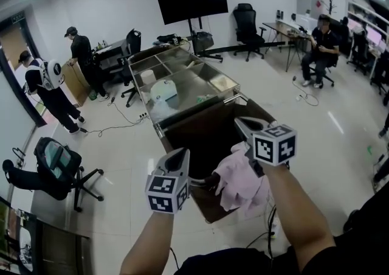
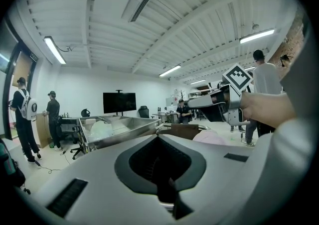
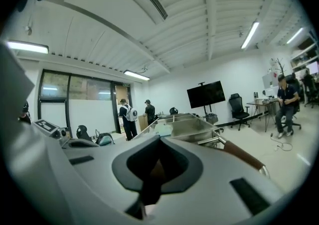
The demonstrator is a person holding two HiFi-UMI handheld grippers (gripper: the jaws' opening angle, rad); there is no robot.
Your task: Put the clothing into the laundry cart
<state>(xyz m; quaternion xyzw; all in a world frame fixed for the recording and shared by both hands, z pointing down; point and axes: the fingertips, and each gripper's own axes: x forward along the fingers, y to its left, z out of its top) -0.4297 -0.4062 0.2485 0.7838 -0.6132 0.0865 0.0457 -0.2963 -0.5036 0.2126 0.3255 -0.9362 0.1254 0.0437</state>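
Cluttered open office. A steel table [image 1: 216, 78] with divided compartments stands just behind the laundry cart [image 1: 194, 137], end to end with it, and a white bundle [image 1: 164, 92] sits in one of its compartments. A black TV [image 1: 191, 0] on a stand is beyond the table. Two people stand at far left [image 1: 79, 48], one person is seated at far right [image 1: 319, 42], and an office chair [image 1: 58, 164] with a bag on it is at near left. Cables [image 1: 115, 125] run along the floor left of the table. Nothing stands between the grippers and the cart's open top. The cart's dark brown inside is bare where it shows. A brown-wrapped bar [image 3: 246, 155] shows just ahead and to the right in the right gripper view. The pink clothing [image 1: 243, 185] hangs bunched over the cart's near right corner, directly under the right gripper [image 1: 248, 125] and the forearm behind it. The right gripper's jaws are closed together, and a pale pink scrap low in its own view reads as the garment pinched there. The left gripper [image 1: 182, 161] sits over the cart's near left edge, just beside the clothing's left side. Its jaws are clenched with nothing between them, and the cloth lies off to their right in its view.
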